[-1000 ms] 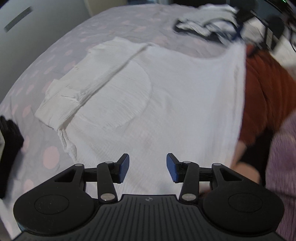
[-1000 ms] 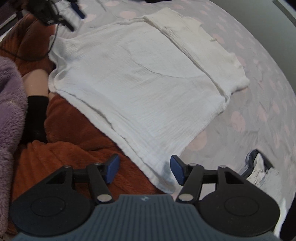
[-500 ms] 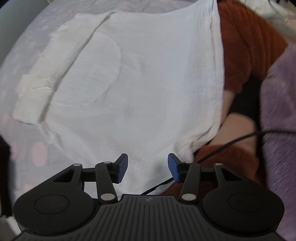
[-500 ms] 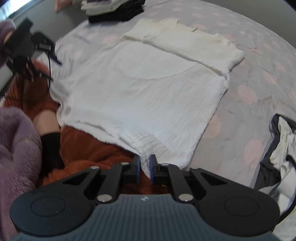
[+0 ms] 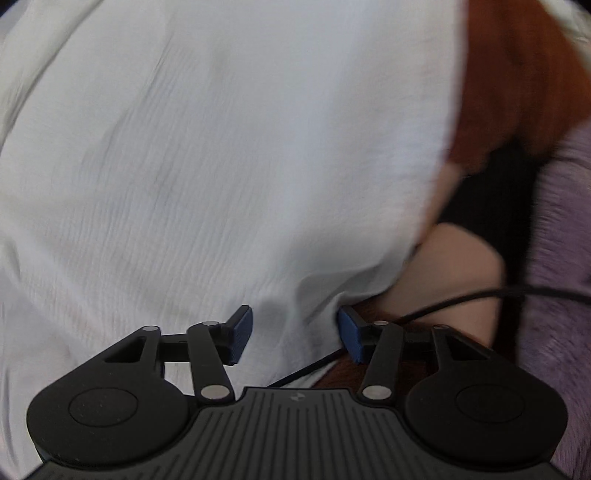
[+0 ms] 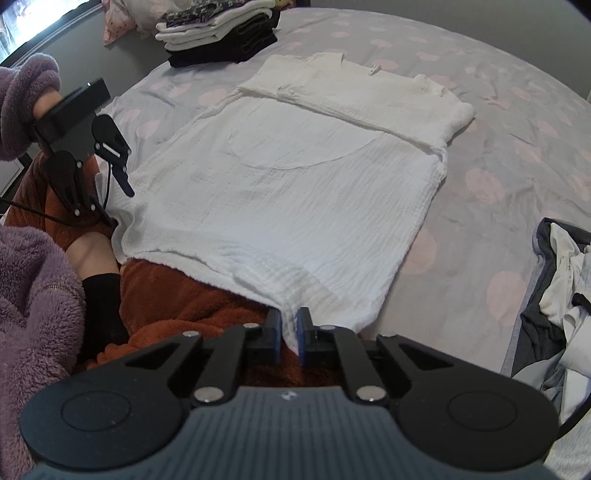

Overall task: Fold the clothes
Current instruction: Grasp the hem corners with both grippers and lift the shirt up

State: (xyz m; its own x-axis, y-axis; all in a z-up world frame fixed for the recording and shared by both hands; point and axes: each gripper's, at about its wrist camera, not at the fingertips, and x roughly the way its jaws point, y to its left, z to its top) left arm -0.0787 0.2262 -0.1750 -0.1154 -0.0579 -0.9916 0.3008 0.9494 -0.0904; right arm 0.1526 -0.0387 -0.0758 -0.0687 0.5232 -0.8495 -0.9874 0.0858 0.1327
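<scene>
Lying flat on the bed (image 6: 517,122), the white shirt (image 6: 295,192) has its sleeves folded in at the far end; its body looks yet to be folded. The right claw (image 6: 289,334) pinches one near hem corner; the left claw (image 5: 293,334) gapes over the other. A folded stack (image 6: 221,33) sits beyond.

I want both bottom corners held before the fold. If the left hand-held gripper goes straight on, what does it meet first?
Most likely the white top's hem corner: the cloth already lies between the open left hand-held gripper's fingers.
</scene>
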